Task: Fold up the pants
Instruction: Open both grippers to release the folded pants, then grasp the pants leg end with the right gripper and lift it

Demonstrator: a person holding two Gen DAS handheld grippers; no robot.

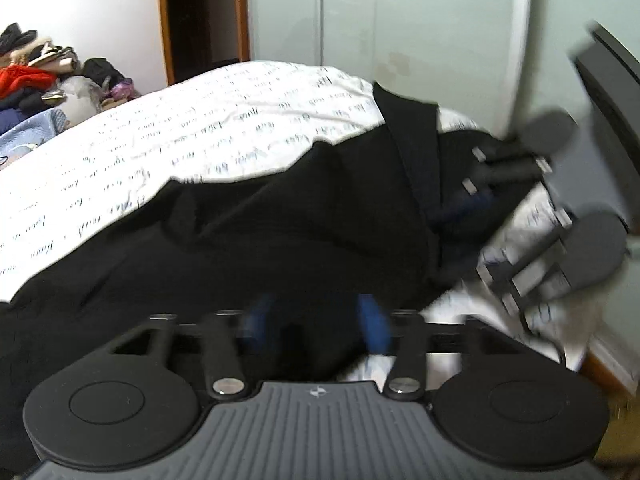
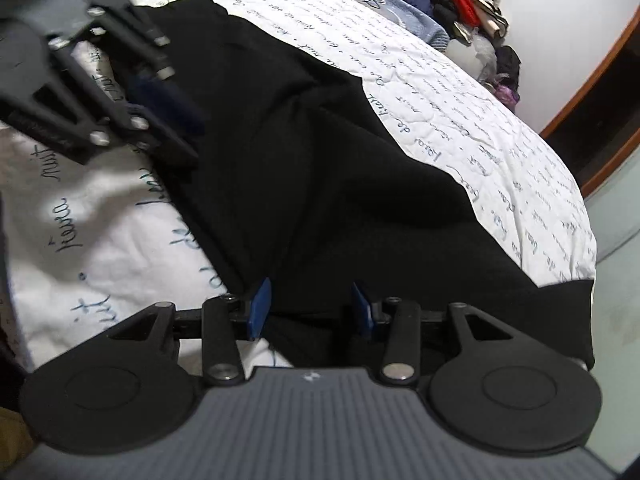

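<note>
**Kid:** What is the left tool [image 1: 318, 326] doing at the bottom of its picture?

**Helper:** Its two blue pads [image 1: 374, 326] are standing apart. They look blurry. The black pants [image 1: 248, 240] are lying right under them, but the pads are not squeezing the cloth.

**Kid:** And the right tool [image 2: 312, 312]?

**Helper:** Its blue pads [image 2: 259, 306] are standing apart too, low in the middle of its picture. The edge of the pants is sitting in the gap between them. I am not seeing the pads pinch it.

**Kid:** So nobody is holding the pants?

**Helper:** That is how it is looking to me. Both tools are sitting loose over the near edge of the cloth.

**Kid:** Where are the pants lying?

**Helper:** They are lying on the bed [image 2: 480, 120], on the white cover with the blue writing. In the right tool's picture they are running from the upper left down to the lower right. One flap is sitting doubled over on top, and the cloth is looking bumpy.

**Kid:** What step is this?

**Helper:** I am guessing a fold is just laid down and the tools are letting go.

**Kid:** What is coming next?

**Helper:** I am thinking each tool is needing a fresh hold on an edge or end of the pants. Both should be pinching and lifting together, so the next fold is staying even.

**Kid:** What is that pile in the far corner?

**Helper:** Other clothes [image 1: 36, 76], some red. They are sitting well apart from the pants.
</note>
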